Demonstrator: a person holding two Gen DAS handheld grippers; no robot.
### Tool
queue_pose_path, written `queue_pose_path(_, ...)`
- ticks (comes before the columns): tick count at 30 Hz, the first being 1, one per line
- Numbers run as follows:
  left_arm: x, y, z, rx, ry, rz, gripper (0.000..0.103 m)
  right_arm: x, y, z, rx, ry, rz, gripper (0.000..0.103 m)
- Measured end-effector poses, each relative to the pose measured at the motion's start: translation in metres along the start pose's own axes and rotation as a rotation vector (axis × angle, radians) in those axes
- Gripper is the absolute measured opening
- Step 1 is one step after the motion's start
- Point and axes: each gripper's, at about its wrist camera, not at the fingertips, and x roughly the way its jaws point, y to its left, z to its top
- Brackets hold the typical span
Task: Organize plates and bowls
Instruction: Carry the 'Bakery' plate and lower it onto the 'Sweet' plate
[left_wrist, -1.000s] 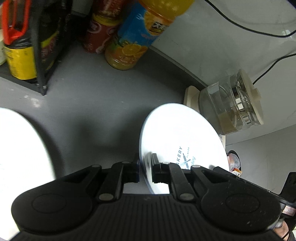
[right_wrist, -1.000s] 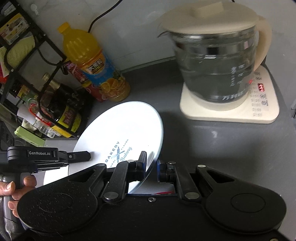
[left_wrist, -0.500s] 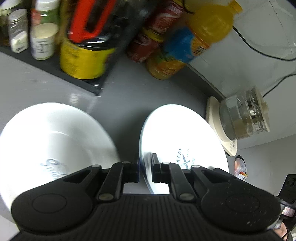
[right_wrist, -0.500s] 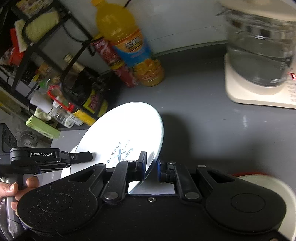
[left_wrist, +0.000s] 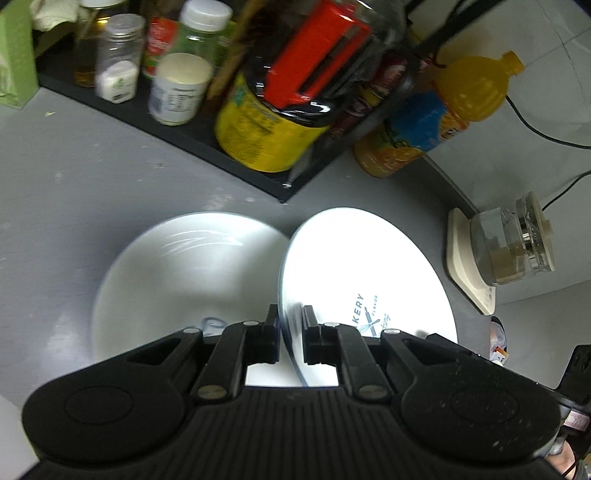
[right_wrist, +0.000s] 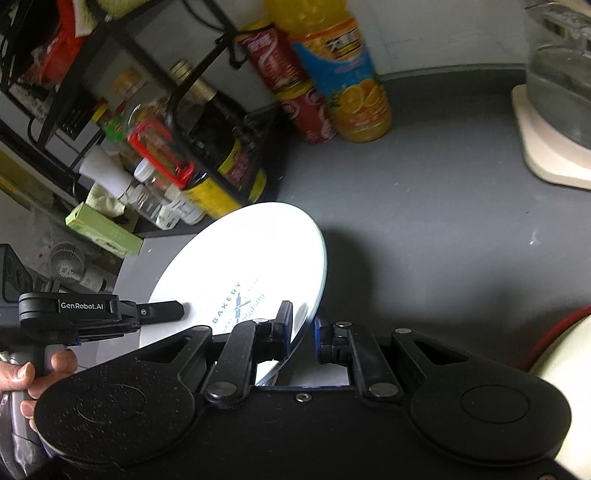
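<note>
A white plate printed "BAKERY" (left_wrist: 369, 280) is held tilted above the grey counter by both grippers. My left gripper (left_wrist: 290, 325) is shut on its near rim, and it shows as a black finger (right_wrist: 162, 310) at the plate's left edge in the right wrist view. My right gripper (right_wrist: 301, 328) is shut on the opposite rim of the same plate (right_wrist: 251, 266). A second white plate (left_wrist: 177, 269) lies flat on the counter, just left of the held plate and partly under it. A cream bowl-like rim with a red edge (right_wrist: 565, 350) shows at the lower right.
A black rack (left_wrist: 207, 144) with jars, a yellow-labelled bottle and spice bottles stands right behind the plates. An orange juice bottle (right_wrist: 351, 81) and red cans (right_wrist: 295, 92) stand by the wall. A glass kettle on its cream base (left_wrist: 509, 247) sits to the right. A hand (right_wrist: 37, 369) holds the left gripper.
Both grippers have carried the printed plate leftward toward the rack. The flat white plate has come fully into view beside it, and the kettle has dropped away to the right.
</note>
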Motion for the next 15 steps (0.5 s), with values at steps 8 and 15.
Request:
queue_pose_path(8, -0.01, 0.031, -0.008, -0.031, 0.003, 0.021, 0.009, 0.016, 0.025, -0.012, -0.028, 0.03, 0.005, 0.012)
queue_pose_path(15, -0.007, 0.054, -0.02, -0.07, 0.02, 0.034, 0.009, 0.03, 0.037, -0.024, -0.051, 0.066, -0.008, 0.012)
